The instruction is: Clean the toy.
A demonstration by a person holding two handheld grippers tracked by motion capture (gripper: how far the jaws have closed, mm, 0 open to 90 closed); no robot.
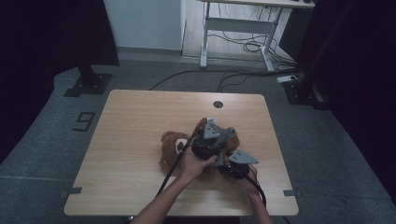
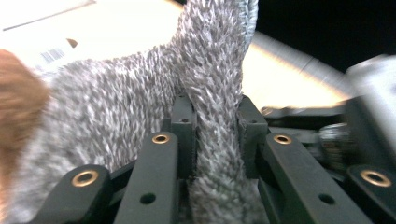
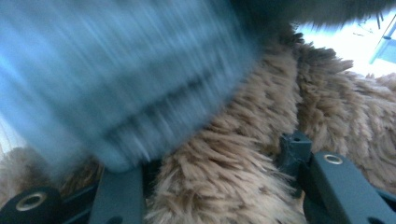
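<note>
The left gripper (image 2: 212, 135) is clamped on the grey fuzzy knit garment (image 2: 116, 107); the right gripper (image 3: 210, 172) is clamped on the brown plush teddy bear (image 3: 289, 107). The knit should be drawn evenly while the bear is held firmly.

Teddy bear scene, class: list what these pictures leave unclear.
- High view: the teddy bear has its body covered by hands and both grippers.
- Right gripper view: the grey garment is motion-blurred; its shape is unreadable.
- Left gripper view: the grey knit fabric is cut off by the top edge.

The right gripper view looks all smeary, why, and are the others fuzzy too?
Right gripper view: the grey knit is streaked by motion blur, the brown fur sharper. Left gripper view: knit crisp, edges blurred, table glaring white. High view: dim but steady.
</note>
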